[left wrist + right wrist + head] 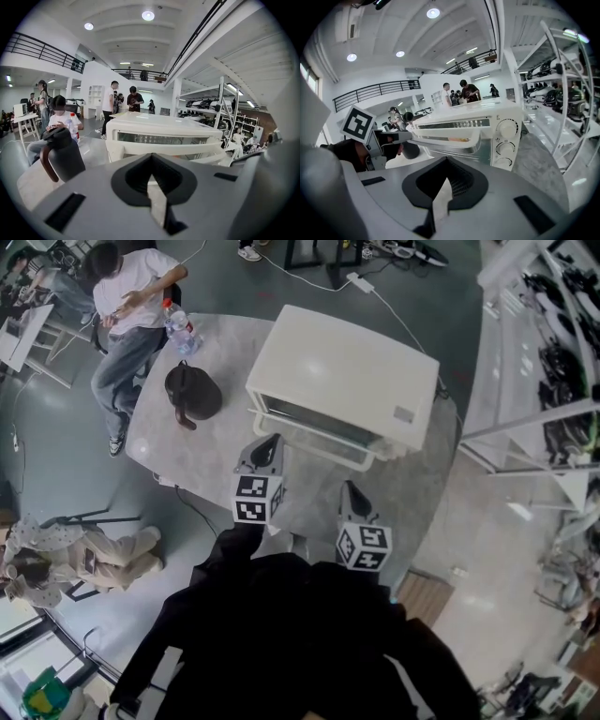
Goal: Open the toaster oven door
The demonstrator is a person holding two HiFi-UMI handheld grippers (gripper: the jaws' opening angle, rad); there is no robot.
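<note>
With my left gripper and right gripper both closed and empty, I judge the toaster oven, at the far side of the table, to be heavy and its door stiff-hinged, best taken by the rigid handle.

Toaster oven stands upper centre of the head view on the table, with a jug to its left and a bottle at the table's upper-left edge. Left gripper and right gripper sit side by side just below the oven; shelving fills the far right.
</note>
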